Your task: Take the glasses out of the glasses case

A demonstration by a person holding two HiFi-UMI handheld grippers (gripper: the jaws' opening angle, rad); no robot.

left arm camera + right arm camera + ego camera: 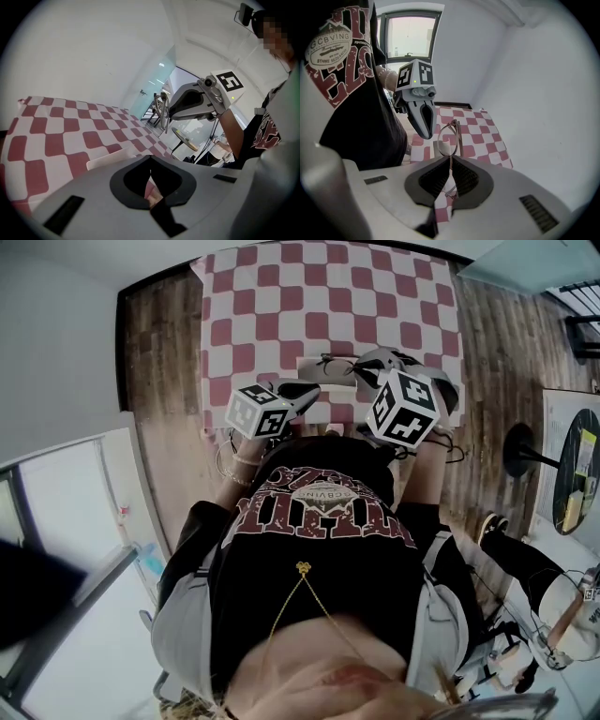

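The glasses (449,137), thin-framed, stand upright in the jaws of my right gripper (451,158), which is shut on them above the checkered table (281,296). In the head view they (339,363) hang just over the white glasses case (323,377). My left gripper (150,157) hovers above the near edge of the table beside the case (110,157), its jaws shut with nothing between them. From the left gripper view the right gripper (165,112) shows with the glasses (161,108) dangling from its tips. The left gripper (421,123) points down just left of the glasses.
The red-and-white cloth covers a small table against a white wall (525,84). Wood floor (159,381) surrounds it. To the right are a round black table (586,465) and a black stand base (520,451). The person's torso fills the near side.
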